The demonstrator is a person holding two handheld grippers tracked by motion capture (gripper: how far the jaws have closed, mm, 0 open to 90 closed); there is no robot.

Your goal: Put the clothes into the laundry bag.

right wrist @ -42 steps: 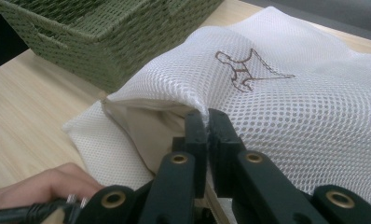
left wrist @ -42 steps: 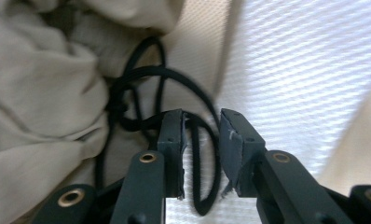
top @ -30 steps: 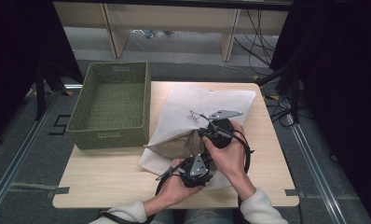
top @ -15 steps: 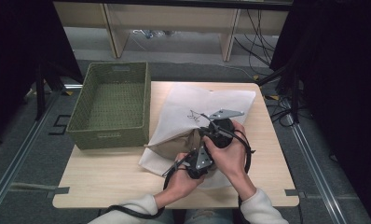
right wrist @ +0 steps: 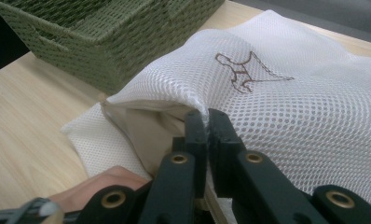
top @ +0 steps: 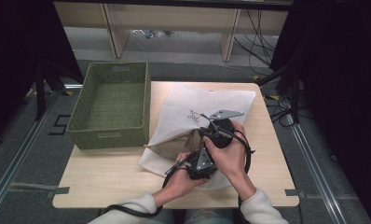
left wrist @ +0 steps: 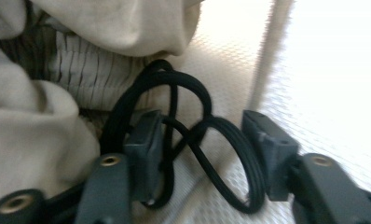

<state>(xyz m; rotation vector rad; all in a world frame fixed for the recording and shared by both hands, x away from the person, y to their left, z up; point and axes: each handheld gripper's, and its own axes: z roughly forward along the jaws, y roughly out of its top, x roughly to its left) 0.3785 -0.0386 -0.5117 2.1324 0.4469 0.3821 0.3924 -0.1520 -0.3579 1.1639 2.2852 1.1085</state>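
Holding the mesh laundry bag [right wrist: 286,107] open by its upper lip, the right hand-held gripper [right wrist: 206,122] stays pinched shut on the edge; the left hand-held gripper [left wrist: 202,140], jaws just opening, sits inside the mouth beside the beige garment [left wrist: 30,135], its own cable looped between them.

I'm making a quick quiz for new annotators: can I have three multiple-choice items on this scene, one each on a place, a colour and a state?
1. Where does the woven basket stand?
A. left of the mesh bag
B. on the bag
C. on the floor

2. What colour is the basket?
A. red
B. green
C. blue

3. The right hand-held gripper is:
A. wide open
B. shut on the mesh bag's edge
C. holding the basket

Key: 1 A, the high view shows them side by side on the table; 2 B, its weave is olive green; 3 B, its jaws pinch the mesh.
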